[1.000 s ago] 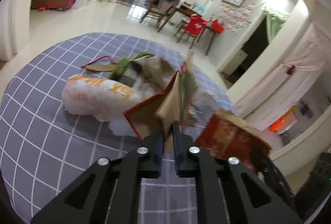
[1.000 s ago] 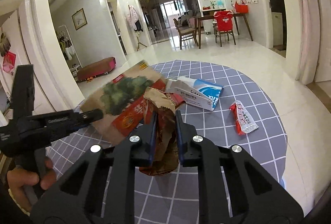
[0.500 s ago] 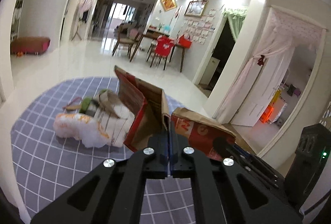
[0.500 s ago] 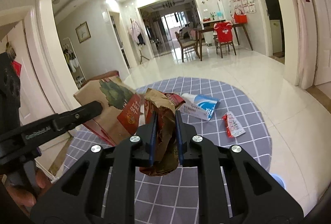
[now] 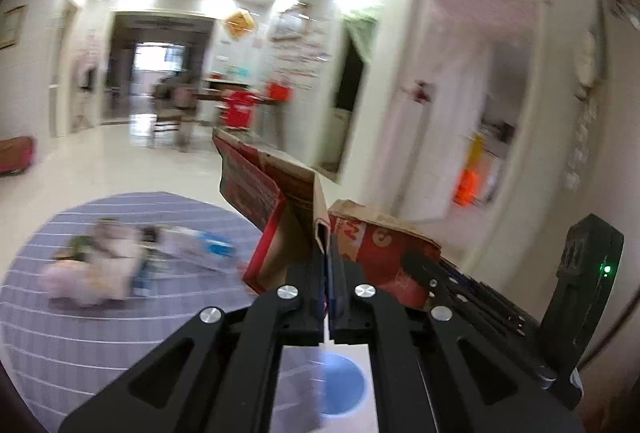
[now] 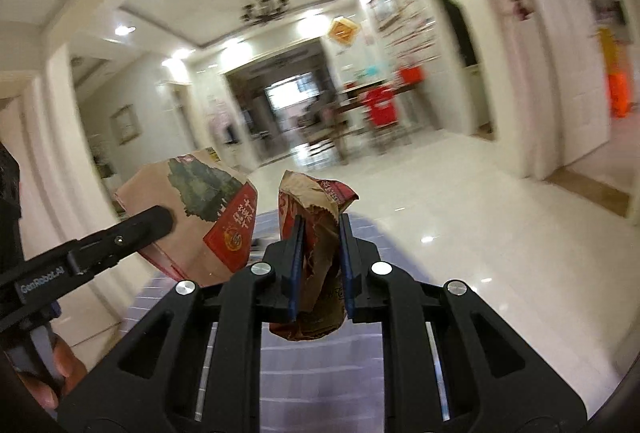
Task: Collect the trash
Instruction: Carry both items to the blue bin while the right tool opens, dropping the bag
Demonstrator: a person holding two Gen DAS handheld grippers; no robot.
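On the left, the left gripper [image 5: 326,265] is shut tight on the thin edge of a big paper bag [image 5: 280,217]. The bag is up in the air, high over the round mat [image 5: 80,353]. The bite is only on one edge, so the bag could slip out or tear if the hand swings fast. It is wide and stiff, so it could also catch on the bin rim.

More trash [image 5: 116,261] lies on the mat, well away from both grippers. A blue bin [image 5: 344,389] shows just under the left gripper, partly hidden.

On the right, the right gripper [image 6: 320,261] is narrow and squeezes a crumpled wrapper [image 6: 316,233] in the middle. The wrapper sits just beside the big bag, and I cannot tell if they touch. If the two hands come closer, the bag could knock the wrapper loose. A drop now could miss the bin, since both hands look to be moving and the pictures are blurry.

A second ago the big bag is low, right by the trash pile on the mat. Now it is lifted up and the mat looks small and far. The blue bin is new in the left view. In the right view the blue box and red packet are gone from sight.
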